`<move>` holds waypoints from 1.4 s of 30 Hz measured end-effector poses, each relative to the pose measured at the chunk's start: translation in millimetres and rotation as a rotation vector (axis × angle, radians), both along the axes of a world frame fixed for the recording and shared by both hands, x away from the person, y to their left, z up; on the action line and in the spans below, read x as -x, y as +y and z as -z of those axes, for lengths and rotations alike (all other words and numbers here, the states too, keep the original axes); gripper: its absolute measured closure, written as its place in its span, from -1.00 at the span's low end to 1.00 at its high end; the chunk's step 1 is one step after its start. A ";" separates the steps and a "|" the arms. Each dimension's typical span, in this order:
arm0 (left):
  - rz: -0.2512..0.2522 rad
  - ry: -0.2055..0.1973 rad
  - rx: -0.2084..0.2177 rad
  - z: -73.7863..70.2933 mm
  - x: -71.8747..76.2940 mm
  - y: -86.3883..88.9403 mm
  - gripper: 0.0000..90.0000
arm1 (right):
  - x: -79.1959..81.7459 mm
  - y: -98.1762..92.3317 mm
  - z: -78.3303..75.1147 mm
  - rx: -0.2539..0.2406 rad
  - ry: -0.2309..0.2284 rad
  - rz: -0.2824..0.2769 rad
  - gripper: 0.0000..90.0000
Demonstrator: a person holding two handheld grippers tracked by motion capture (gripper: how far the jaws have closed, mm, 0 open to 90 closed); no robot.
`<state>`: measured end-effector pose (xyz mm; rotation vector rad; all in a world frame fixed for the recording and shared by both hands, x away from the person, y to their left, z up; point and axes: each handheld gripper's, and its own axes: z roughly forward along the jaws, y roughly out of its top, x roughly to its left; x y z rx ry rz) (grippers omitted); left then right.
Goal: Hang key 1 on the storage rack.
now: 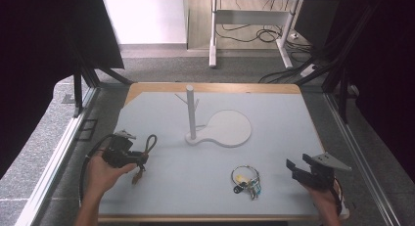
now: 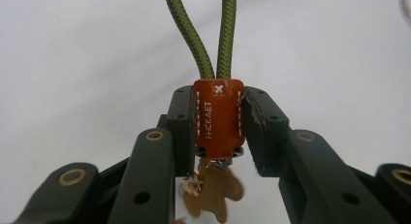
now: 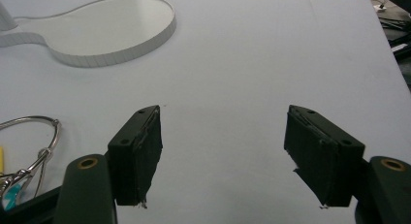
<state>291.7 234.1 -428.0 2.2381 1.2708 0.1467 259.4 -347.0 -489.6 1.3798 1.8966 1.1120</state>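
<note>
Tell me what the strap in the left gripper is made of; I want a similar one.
The loop looks like woven green cord, matte, with a braided pattern. The tab clamped in the left gripper looks like brown leather, smooth, with white stitching and stamped letters. The charm below is tan, blurred; possibly leather or metal.
</note>
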 end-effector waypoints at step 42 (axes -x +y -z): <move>0.077 -0.002 0.045 -61.2 -43.3 6.0 0.48 | -1.2 -3.4 0.8 -0.016 0.006 0.007 -0.34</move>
